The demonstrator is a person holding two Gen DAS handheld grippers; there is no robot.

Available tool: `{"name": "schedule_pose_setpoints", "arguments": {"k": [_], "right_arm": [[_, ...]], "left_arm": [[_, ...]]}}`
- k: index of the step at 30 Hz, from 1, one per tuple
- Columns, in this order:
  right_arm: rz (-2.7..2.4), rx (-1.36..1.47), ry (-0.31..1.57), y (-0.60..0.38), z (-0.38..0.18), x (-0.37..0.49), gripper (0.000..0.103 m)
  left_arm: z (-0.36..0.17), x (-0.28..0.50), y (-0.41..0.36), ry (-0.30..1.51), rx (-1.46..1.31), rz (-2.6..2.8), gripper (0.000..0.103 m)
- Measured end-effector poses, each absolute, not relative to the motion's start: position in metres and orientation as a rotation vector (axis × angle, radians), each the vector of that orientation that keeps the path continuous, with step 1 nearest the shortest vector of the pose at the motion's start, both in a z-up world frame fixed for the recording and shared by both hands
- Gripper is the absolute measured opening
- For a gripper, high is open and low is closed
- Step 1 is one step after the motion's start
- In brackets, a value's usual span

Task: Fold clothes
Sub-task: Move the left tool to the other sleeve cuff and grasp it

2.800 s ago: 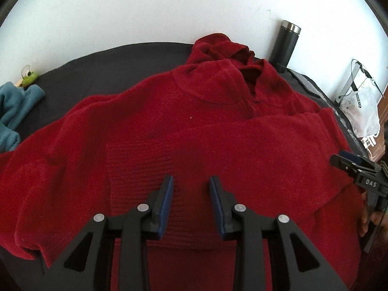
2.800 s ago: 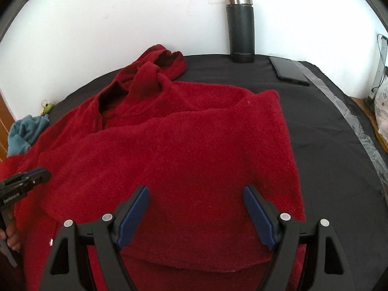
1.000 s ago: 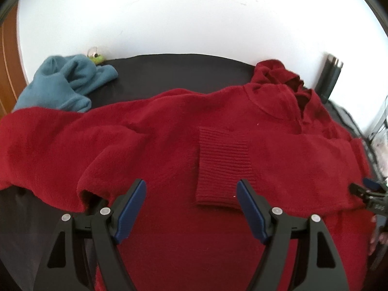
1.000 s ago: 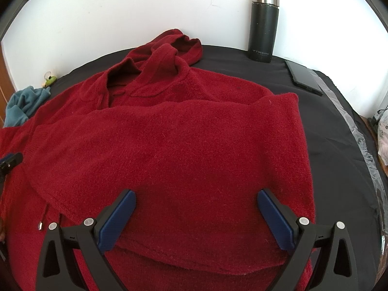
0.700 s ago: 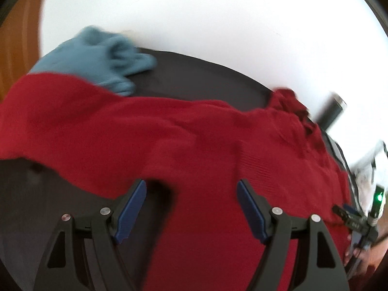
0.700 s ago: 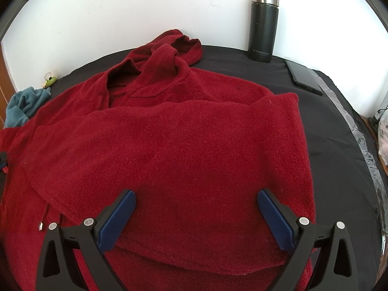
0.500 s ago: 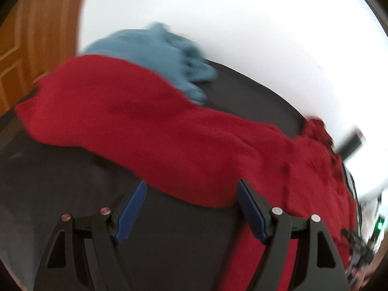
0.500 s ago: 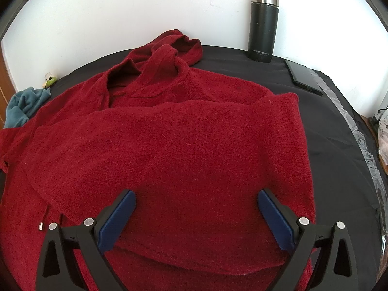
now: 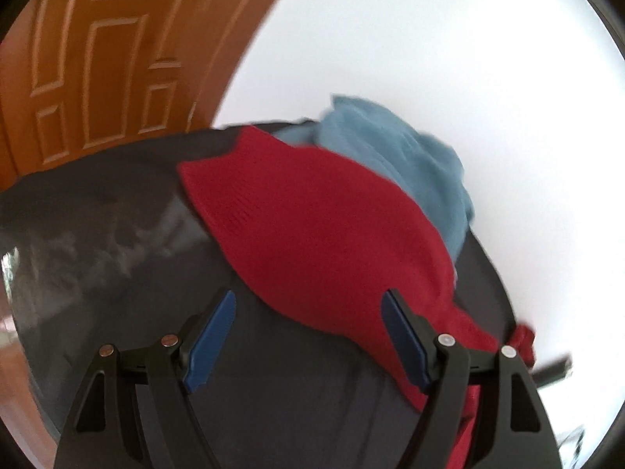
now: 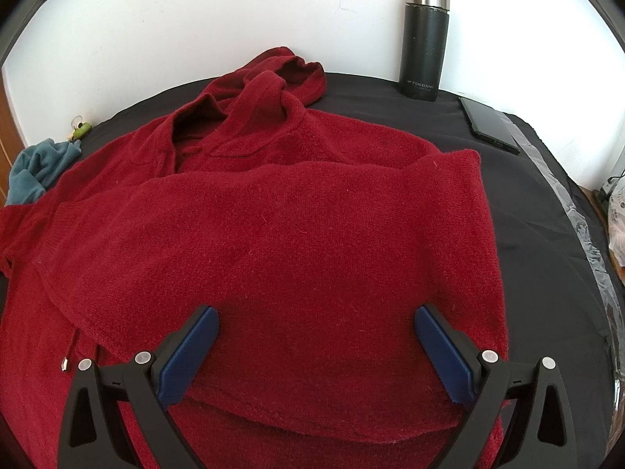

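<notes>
The spread left gripper (image 9: pixel 306 336) is being lined up on the red hoodie's (image 10: pixel 273 215) outstretched sleeve (image 9: pixel 312 226); the cuff is best pinched squarely, while the right gripper (image 10: pixel 314 351) is being held spread, empty.

White wall (image 10: pixel 195 19), panelled wooden door (image 9: pixel 97 58)
</notes>
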State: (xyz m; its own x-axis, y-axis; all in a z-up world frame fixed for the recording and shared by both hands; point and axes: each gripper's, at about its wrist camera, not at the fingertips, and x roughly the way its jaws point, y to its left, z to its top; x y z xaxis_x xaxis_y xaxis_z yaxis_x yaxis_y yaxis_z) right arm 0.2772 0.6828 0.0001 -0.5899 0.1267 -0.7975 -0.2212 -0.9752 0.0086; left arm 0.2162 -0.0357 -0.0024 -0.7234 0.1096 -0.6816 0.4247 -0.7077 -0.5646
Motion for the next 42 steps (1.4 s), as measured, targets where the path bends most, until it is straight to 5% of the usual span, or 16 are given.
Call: {"name": "schedule_pose_setpoints", "arguments": {"k": [33, 38, 42], "right_arm": [[2.632, -1.309, 0.158, 0.683, -0.001, 0.277, 0.102], [2.632, -1.309, 0.157, 0.683, -0.001, 0.277, 0.102], [2.632, -1.309, 0.157, 0.683, 0.000, 0.277, 0.102]], "left_arm": [[-0.027, 0.167, -0.102, 1.219, 1.029, -2.527, 0.079], [-0.028, 0.161, -0.094, 1.091, 1.067, -2.528, 0.051], [-0.031, 0.159, -0.098, 1.052, 1.078, -2.469, 0.020]]}}
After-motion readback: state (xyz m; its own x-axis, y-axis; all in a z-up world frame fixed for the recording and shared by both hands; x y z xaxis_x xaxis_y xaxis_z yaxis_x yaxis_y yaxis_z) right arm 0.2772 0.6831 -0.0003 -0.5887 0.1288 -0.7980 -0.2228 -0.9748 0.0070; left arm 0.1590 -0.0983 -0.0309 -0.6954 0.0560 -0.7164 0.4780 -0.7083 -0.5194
